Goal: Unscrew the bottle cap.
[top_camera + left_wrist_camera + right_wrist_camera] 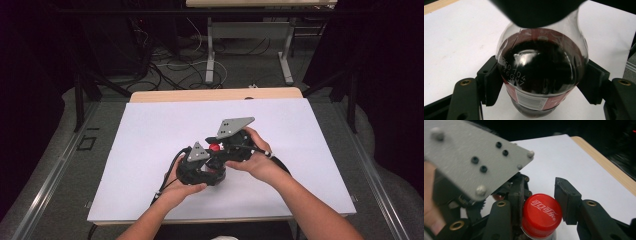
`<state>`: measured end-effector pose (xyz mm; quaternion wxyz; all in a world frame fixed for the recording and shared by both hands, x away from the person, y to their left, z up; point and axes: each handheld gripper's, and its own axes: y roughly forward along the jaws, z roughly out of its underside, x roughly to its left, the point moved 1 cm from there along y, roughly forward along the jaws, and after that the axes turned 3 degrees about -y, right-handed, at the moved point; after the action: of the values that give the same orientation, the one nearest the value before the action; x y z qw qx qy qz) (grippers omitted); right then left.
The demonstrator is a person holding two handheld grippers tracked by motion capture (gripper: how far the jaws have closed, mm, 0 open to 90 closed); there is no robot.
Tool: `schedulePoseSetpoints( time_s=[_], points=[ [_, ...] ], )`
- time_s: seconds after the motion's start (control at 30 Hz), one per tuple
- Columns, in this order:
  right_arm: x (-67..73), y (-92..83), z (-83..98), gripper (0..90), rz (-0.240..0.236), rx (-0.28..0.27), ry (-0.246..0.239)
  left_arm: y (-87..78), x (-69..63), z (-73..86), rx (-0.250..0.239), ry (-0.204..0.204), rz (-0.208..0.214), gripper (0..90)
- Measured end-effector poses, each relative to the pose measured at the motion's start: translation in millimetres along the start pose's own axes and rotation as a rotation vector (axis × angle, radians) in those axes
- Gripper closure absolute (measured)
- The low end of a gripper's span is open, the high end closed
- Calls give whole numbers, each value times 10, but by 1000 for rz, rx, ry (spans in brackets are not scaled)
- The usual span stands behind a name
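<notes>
Standing upright, the cola bottle [541, 72] points its red cap [541, 216] upward.

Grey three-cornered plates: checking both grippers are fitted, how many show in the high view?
2: one grey plate on the left gripper, one on the right gripper, above the red-capped cola bottle.

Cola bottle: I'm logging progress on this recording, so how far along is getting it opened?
Done: the bottle stands on the white table, clamped at both sides by the left gripper.
In hand: the right gripper is closed around the red cap.
Left: the cap sits fully on the neck, so twisting it off and lifting it away is probably all to come.
</notes>
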<state>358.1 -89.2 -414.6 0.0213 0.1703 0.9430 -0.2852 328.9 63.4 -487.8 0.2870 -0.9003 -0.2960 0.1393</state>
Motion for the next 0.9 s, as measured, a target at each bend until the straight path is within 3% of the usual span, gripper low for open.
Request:
schedulePoseSetpoints(
  time_s=[0.07, 0.13, 0.17, 0.23, 0.27, 0.37, 0.43, 0.5, 0.53, 0.57, 0.6, 0.67, 0.7, 0.73, 0.83, 0.9],
  points=[
    [-50, -15, 13, 605, -46, -14, -23, 8, -9, -7, -12, 4, -6, 302],
    [-54, -44, 9, 497, -33, -23, -2, 7, -10, -12, -15, -2, -1, 302],
    [-54, -44, 9, 497, -33, -23, -2, 4, -6, -14, -17, -8, -2, 302],
    [-11, -87, -3, 480, 15, -46, 35, 2, 1, -15, -21, -12, -3, 302],
    [-11, -87, -3, 480, 15, -46, 35, 0, 5, -14, -20, -15, -6, 302],
    [56, -108, 6, 478, 85, -25, 83, -1, 18, -10, -19, -20, -13, 302],
    [84, -103, 16, 512, 122, -17, 108, -11, 20, -7, -12, -27, -10, 302],
    [88, -104, 25, 574, 127, 3, 118, -13, 20, -8, -9, -22, -10, 302],
    [64, -97, 30, 601, 80, -8, 93, -12, 17, -6, -9, -21, -11, 302],
    [64, -97, 30, 601, 80, -8, 93, -11, 18, -4, -9, -21, -10, 302],
    [15, -95, 34, 605, 33, -9, 86, -10, 16, -4, -8, -20, -9, 302],
    [-19, -100, 38, 606, 9, -10, 81, -9, 15, -3, -10, -23, -1, 302],
    [-92, -107, 46, 607, -66, -14, 50, -11, 16, -5, -10, -18, -3, 302],
    [-92, -107, 46, 607, -66, -14, 50, -14, 13, -7, -7, -12, 1, 302],
    [-194, -119, 66, 605, -166, -35, -9, -5, 5, -10, -16, -1, 3, 302],
    [-209, -127, 68, 605, -181, -26, -13, -3, 2, -12, -15, 0, 1, 302]
  ],
)
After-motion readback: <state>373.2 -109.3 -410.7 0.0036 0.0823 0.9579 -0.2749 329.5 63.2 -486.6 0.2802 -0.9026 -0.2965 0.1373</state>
